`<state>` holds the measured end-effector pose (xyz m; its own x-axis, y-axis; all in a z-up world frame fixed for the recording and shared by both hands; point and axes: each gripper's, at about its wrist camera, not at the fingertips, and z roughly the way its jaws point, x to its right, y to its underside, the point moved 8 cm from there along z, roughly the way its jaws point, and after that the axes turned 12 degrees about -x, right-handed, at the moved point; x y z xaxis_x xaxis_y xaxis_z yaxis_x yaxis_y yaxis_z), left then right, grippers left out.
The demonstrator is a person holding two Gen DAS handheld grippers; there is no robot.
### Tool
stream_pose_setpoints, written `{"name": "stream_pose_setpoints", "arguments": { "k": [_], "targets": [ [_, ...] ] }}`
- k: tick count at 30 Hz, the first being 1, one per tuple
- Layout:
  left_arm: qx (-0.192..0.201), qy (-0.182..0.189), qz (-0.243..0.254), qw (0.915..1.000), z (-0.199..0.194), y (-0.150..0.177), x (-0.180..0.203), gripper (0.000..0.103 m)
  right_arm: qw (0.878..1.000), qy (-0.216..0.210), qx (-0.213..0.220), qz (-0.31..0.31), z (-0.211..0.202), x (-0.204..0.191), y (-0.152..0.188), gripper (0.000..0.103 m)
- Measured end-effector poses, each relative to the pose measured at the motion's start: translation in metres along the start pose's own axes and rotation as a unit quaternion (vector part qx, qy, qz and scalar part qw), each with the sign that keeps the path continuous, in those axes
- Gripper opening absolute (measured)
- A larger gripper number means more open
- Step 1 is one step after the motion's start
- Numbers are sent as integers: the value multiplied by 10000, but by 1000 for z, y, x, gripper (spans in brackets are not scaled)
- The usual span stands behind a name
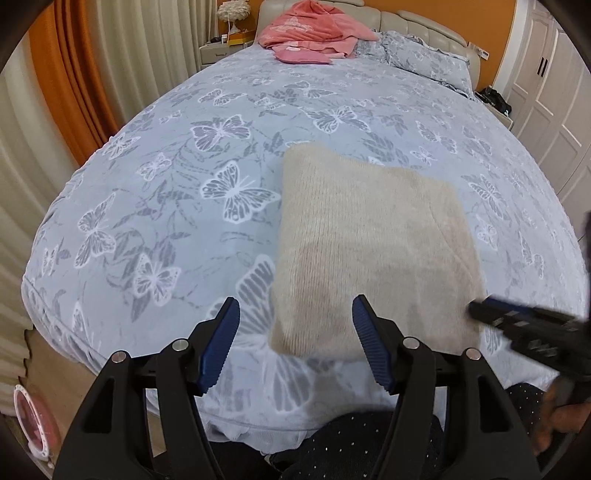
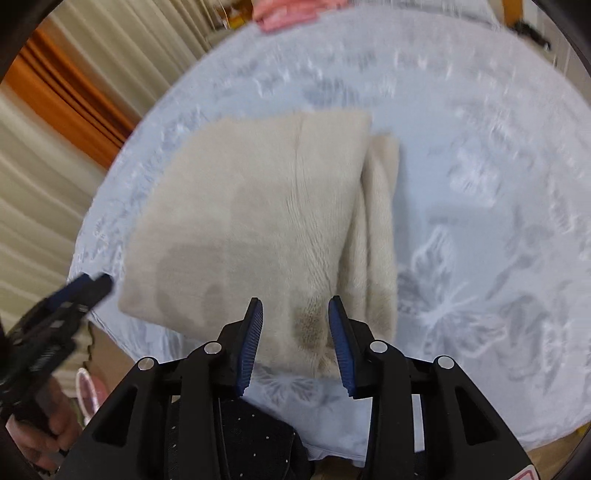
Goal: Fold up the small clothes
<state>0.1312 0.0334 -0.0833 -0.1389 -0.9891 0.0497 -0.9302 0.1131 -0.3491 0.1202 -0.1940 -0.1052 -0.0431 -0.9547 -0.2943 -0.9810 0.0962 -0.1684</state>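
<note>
Dark trousers with small pale dots [image 1: 354, 439] fill the bottom edge of both views, right under the grippers. Left gripper [image 1: 295, 325] hangs above the near edge of the bed [image 1: 147, 206], jaws set wide with nothing between them; its right pad overlaps the near left part of the folded beige garment [image 1: 369, 240] in view, whether touching cannot be told. Right gripper [image 2: 295, 325] has its jaws at a narrower gap, no cloth pinched, with the garment's near edge lying below the gap. Garment rests flat on the butterfly-print bedspread, near the foot of the bed, folded to a rough square. Right wrist view, blurred, shows 1 thing the left does not: a narrower folded layer [image 2: 380, 236] sticking out along the garment's right side, plus a seam line down the top panel. Left wrist view, sharper, shows a heap of pink cloth [image 1: 314, 33] at the headboard, a pillow [image 1: 424, 59], a nightstand [image 1: 221, 48], orange and cream curtains [image 1: 66, 85], white wardrobe doors [image 1: 554, 92]. Each view catches the other gripper at its side edge.
</note>
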Motion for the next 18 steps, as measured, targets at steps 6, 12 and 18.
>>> {"name": "stream_pose_setpoints", "arguments": {
  "k": [6,12,18],
  "targets": [
    [35,53,-24,10000,-9,12,0,67,9992,-24,81,392,-15,31,21,39],
    [46,-108,114,9999,-19,26,7,69,9973,-96,47,730,-24,54,51,39],
    [144,-205,289,9993,-33,35,24,75,9976,-85,96,685,-35,53,66,39]
  ]
}}
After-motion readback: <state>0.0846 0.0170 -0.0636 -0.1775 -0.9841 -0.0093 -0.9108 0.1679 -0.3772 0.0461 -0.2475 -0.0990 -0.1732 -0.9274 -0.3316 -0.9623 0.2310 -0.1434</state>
